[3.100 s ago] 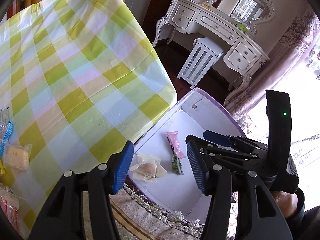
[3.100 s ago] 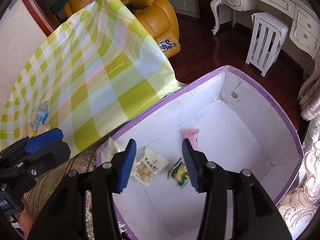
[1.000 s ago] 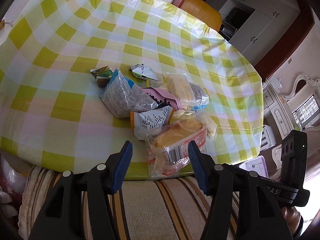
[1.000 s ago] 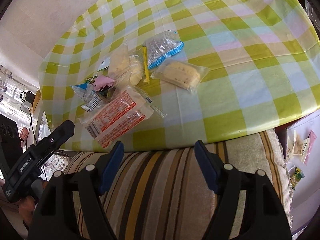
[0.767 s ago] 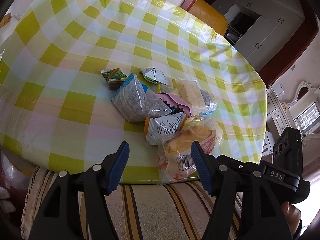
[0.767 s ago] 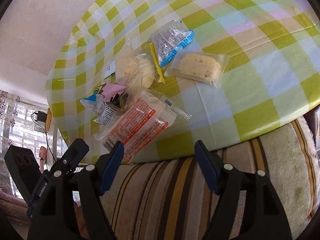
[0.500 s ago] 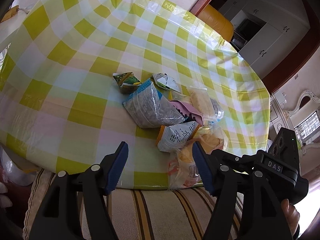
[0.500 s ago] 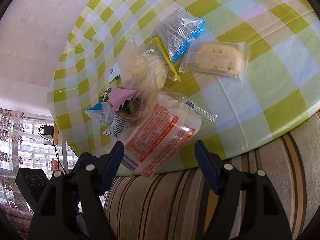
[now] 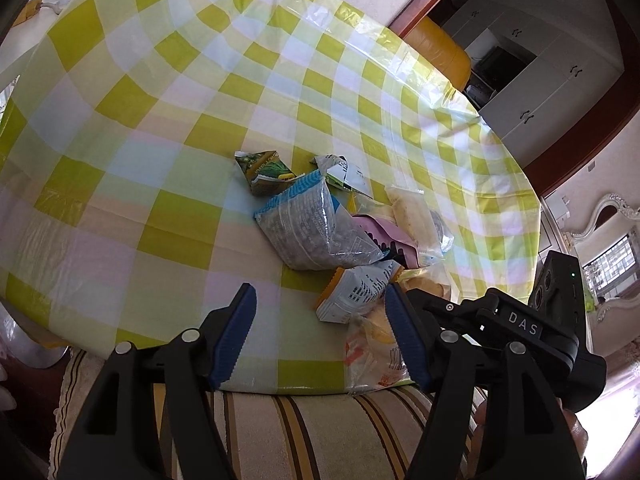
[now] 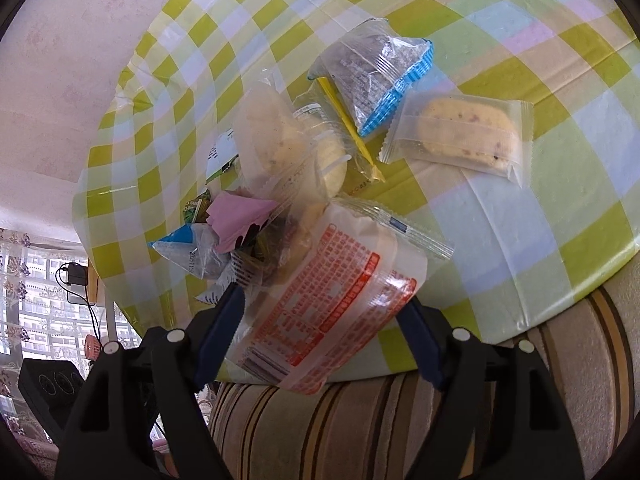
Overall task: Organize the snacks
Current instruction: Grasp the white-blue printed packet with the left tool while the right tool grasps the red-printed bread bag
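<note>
Your right gripper point(image 10: 320, 334) is opening, the red-printed bag point(image 10: 340, 300) between its jaws (pads not pressing); your left gripper point(image 9: 320, 338) gapes empty, the white packet point(image 9: 354, 294) just ahead.

A home, checked tablecloth point(image 9: 160, 128) on a table, orange armchair point(image 9: 440, 50), white wardrobe point(image 9: 548, 80), ornate mirror point(image 9: 612, 216), curtained window point(image 10: 24, 288)

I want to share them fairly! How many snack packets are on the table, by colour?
Blue-edged packets: 2
Pale cake packets: 3
Green-printed packets: 2
Pink packet: 1
Yellow stick: 1
Red-printed bag: 1
Orange-edged packet: 1
Total: 11 showing; the pile may hide more.
</note>
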Tool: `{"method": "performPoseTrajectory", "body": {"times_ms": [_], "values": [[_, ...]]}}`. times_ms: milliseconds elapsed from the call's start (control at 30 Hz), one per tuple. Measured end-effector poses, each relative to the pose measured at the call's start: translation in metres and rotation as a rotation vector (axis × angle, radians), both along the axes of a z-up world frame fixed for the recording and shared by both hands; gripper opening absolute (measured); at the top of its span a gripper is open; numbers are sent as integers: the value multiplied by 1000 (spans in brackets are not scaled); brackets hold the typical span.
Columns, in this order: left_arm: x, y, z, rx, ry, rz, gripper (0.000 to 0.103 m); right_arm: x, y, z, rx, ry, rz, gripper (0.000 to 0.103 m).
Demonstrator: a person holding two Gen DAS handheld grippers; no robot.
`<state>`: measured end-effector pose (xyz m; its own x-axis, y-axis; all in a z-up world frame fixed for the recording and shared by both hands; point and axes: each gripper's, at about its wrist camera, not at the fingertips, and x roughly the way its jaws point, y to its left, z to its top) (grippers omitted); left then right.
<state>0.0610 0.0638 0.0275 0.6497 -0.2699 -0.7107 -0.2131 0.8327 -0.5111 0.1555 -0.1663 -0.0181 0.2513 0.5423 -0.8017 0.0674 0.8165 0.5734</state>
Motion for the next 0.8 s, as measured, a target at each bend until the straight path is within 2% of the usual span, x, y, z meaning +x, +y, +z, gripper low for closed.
{"method": "performPoseTrajectory", "body": {"times_ms": [100, 233, 467, 800], "values": [[1, 2, -2, -14, 1, 3, 65, 1, 5, -3, -15, -1, -3, 77], [2, 1, -4, -20, 5, 0, 65, 1, 14, 0, -71, -48, 26, 77], [7, -1, -8, -28, 17, -20, 65, 0, 15, 3, -112, -79, 67, 56], [28, -18, -17, -3, 59, -102, 65, -7, -5, 27, -224, -168, 128, 49]]}}
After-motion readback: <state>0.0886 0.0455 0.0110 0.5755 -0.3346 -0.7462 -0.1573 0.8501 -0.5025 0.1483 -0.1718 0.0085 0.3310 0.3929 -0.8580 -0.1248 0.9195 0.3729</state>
